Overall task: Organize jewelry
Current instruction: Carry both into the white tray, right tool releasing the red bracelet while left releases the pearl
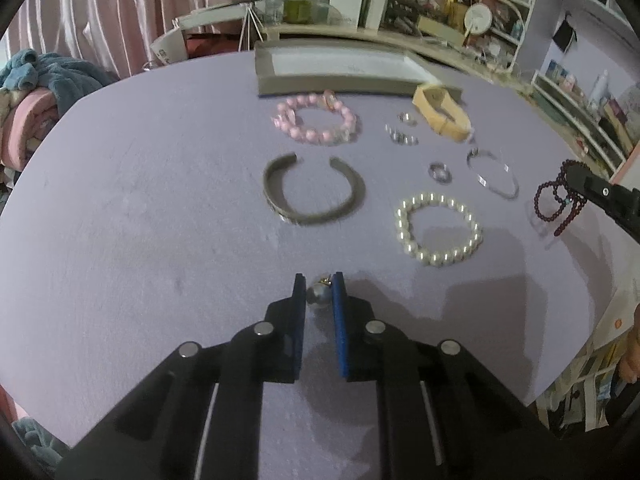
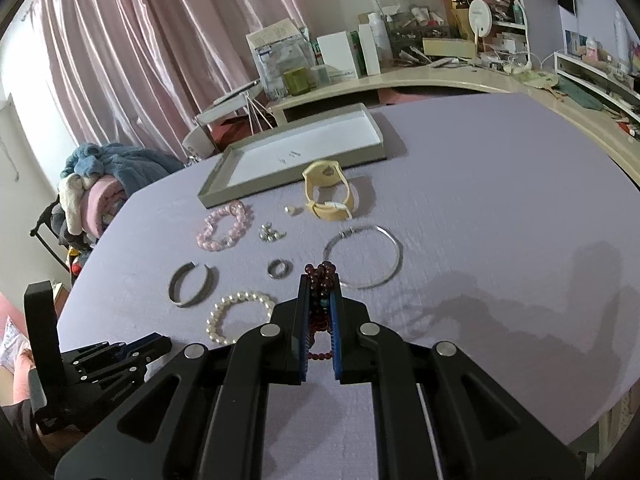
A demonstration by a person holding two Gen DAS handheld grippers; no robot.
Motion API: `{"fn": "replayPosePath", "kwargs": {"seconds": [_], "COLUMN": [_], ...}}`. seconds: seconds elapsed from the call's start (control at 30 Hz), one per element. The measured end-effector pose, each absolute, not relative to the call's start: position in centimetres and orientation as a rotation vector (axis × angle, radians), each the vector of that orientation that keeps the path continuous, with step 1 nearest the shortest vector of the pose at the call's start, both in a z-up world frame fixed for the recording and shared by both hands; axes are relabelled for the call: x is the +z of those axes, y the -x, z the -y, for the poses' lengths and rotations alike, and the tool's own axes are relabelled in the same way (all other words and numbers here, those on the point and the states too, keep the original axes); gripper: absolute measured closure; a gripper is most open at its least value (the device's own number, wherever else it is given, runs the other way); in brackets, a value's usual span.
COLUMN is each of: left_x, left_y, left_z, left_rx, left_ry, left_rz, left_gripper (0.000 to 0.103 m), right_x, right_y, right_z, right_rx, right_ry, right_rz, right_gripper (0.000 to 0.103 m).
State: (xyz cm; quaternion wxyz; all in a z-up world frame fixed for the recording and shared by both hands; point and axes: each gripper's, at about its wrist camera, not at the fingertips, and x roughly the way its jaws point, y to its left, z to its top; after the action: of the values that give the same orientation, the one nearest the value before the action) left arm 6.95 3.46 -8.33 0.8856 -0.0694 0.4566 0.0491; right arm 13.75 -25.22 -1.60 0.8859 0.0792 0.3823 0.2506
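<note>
Left gripper (image 1: 319, 285): jaws clamped on a small grey pearl earring (image 1: 318, 293) with a gold fitting, just above the lilac tabletop (image 1: 140, 200). Right gripper (image 2: 320, 285): jaws clamped on a dark red bead bracelet (image 2: 321, 276), strands bunched between the pads, some beads poking out past the tips.

Loose on the tabletop: pearl bracelet (image 2: 236, 316), grey open cuff bangle (image 2: 191, 283), pink bead bracelet (image 2: 225, 225), thin silver bangle (image 2: 363, 257), silver ring (image 2: 279, 268), a cluster of small silver pieces (image 2: 271, 233), yellow watch (image 2: 329, 192). Grey tray (image 2: 294, 152) sits behind them with two tiny items on its white liner, too small to identify.
</note>
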Motion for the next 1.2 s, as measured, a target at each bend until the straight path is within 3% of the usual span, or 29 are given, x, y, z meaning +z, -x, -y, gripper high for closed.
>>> {"fn": "replayPosePath", "kwargs": {"seconds": [0.33, 0.67, 1.2], "left_x": [-2.9, 2.9, -0.8], "left_y": [-10.2, -21.2, -37.6], "left_z": [-6.1, -8.8, -11.5], "left_rx": [0.104, 0.073, 0.052], "left_ry": [0.191, 0.195, 0.185], "left_rz": [-0.822, -0.75, -0.839], "left_gripper": [0.09, 0.09, 0.09], "right_x": [4.3, 8.2, -0.1], "right_y": [-18.2, -28.3, -43.5], "right_z": [24.1, 20.9, 14.4], "right_rx": [0.574, 0.613, 0.6], "right_ry": [-0.146, -0.138, -0.114], "right_rz": [-0.671, -0.628, -0.85], "right_gripper": [0.094, 0.094, 0.094]}}
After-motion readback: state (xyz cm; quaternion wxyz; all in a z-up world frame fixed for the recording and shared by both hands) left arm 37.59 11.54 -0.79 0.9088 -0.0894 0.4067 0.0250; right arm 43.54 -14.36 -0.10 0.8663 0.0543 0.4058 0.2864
